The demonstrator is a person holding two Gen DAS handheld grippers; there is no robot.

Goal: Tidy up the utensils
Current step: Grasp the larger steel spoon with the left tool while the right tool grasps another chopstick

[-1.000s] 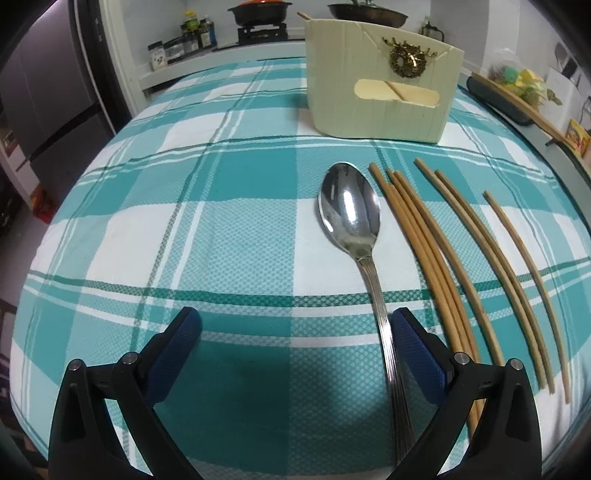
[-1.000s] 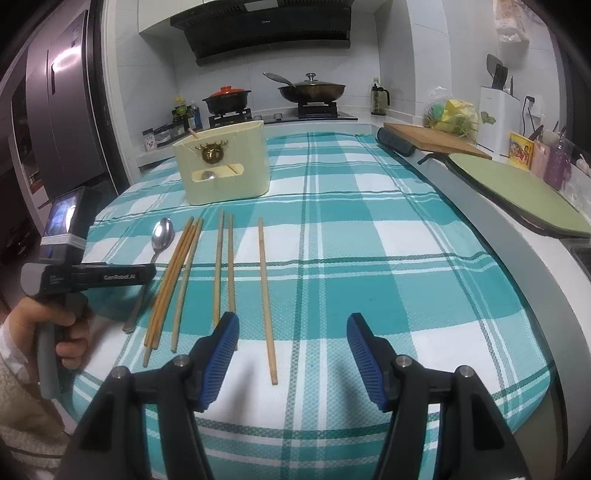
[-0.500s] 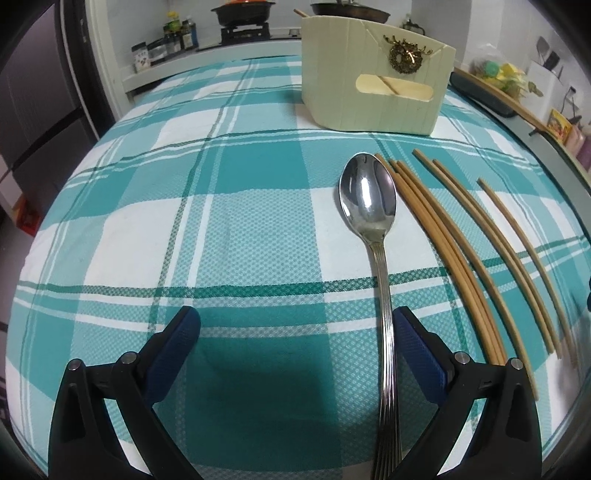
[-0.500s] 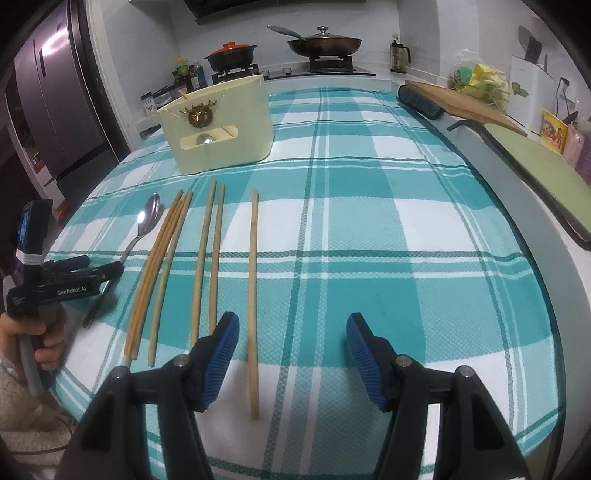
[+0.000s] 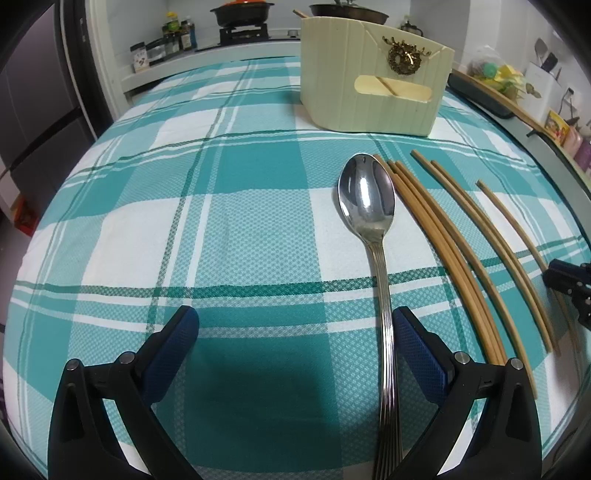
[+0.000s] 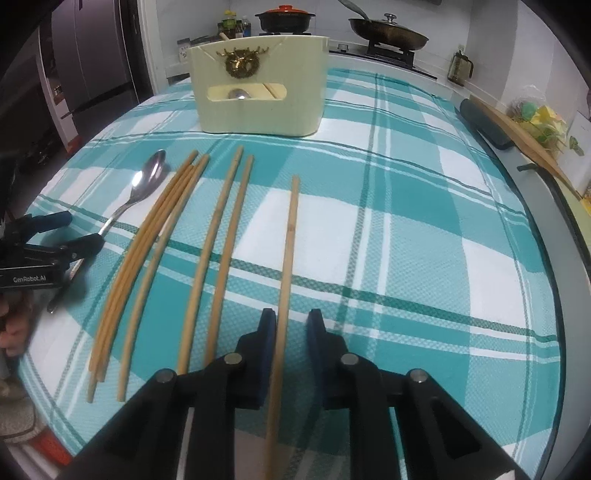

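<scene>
A single bamboo chopstick [image 6: 291, 229] lies on the checked tablecloth, its near part between the fingers of my right gripper [image 6: 291, 321]. The jaws are closing; a gap still shows on the right side. Further left lie a pair of chopsticks [image 6: 225, 229], a bundle of chopsticks [image 6: 155, 236] and a metal spoon [image 5: 367, 199]. My left gripper [image 5: 293, 321] stands open, and the spoon's handle runs just inside its right finger. The cream utensil holder [image 5: 373, 92] stands upright behind them, with a spoon and a chopstick visible through its slot.
A stove with a red-lidded pot [image 6: 284, 16] and a pan [image 6: 388, 33] sits behind the table. A wooden board [image 6: 524, 144] lies along the counter at right. A fridge [image 6: 92, 55] stands at left. The table's rounded edge [image 6: 554, 229] runs close on the right.
My right gripper moved left and down over the lone chopstick and its jaws narrowed around it. The left gripper stayed over the spoon's handle.
</scene>
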